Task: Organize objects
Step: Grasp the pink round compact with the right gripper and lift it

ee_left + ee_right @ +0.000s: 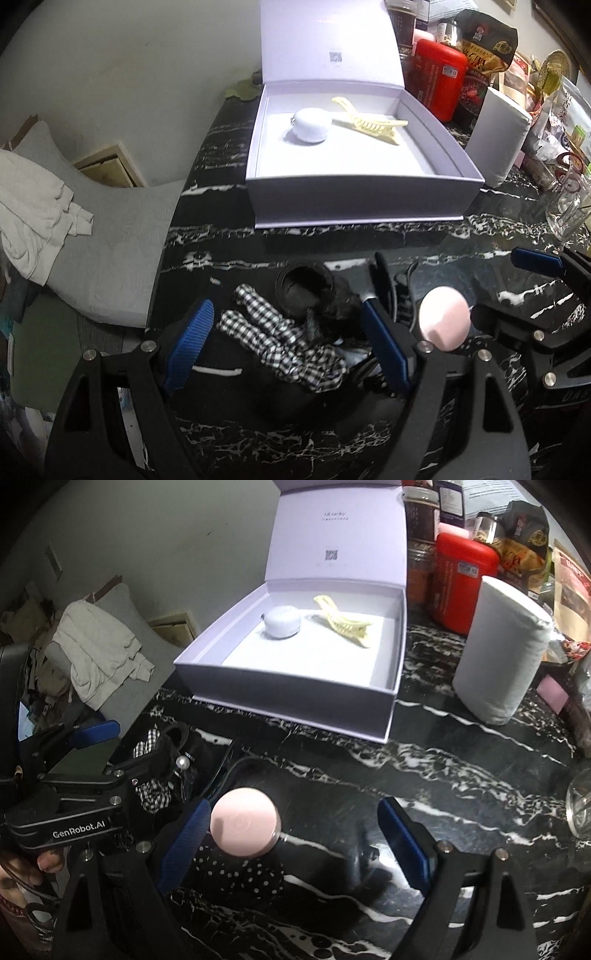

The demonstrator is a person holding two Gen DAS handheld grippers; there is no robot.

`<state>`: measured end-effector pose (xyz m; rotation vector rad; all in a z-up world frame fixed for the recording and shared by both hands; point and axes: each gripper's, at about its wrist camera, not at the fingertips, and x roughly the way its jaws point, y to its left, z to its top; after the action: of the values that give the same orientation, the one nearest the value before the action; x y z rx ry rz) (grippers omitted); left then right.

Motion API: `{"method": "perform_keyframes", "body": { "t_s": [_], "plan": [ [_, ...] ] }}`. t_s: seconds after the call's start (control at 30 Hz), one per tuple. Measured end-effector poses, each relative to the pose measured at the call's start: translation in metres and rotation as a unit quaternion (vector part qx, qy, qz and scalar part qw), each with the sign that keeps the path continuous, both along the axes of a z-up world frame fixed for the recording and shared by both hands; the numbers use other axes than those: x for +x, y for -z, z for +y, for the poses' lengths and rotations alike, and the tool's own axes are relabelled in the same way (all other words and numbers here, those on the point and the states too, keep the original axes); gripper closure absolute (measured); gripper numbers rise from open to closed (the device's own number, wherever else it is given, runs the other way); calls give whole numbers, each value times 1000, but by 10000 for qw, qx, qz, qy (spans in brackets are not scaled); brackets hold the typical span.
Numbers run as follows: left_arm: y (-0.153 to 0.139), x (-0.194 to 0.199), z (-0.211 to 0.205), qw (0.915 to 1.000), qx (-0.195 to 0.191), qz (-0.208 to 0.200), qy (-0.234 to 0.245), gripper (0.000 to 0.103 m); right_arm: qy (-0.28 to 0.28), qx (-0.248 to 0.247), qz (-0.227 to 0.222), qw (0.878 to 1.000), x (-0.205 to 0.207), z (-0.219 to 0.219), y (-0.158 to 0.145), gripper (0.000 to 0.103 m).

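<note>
Looked like the pick-up step: box [364, 201] sat open toward the worktop's back edge with a white puff [309, 124] and yellow clip [364, 123] already inside. Both the left gripper [286, 349] and the right gripper [291, 843] were spread wide and empty, over the checked scrunchie [280, 347] and pink puff [244, 825] near the front edge. Next, I'd guess, close on one and carry it over.

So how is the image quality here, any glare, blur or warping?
Left wrist view: box edges bow from the fisheye, corners black, box floor nearly blown out. Right wrist view: same warping, marble counter dim, pink puff close and slightly soft.
</note>
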<state>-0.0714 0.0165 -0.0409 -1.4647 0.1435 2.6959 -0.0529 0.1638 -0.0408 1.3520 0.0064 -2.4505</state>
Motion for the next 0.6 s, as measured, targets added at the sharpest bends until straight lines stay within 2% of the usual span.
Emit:
{"method": "perform_keyframes", "body": {
  "t_s": [0.17,0.37,0.6],
  "plan": [
    [7,10,-7,9997,206,-99,42,22,-135,-93,-103,9998,6,-7,7,10],
    [17,13,-11,9995,212,-237,37,22,-343,-67,-166,9992,12,-17,17,10],
    [27,10,-17,9985,397,-375,-51,22,-440,30,-182,9989,10,-24,27,10]
  ]
}}
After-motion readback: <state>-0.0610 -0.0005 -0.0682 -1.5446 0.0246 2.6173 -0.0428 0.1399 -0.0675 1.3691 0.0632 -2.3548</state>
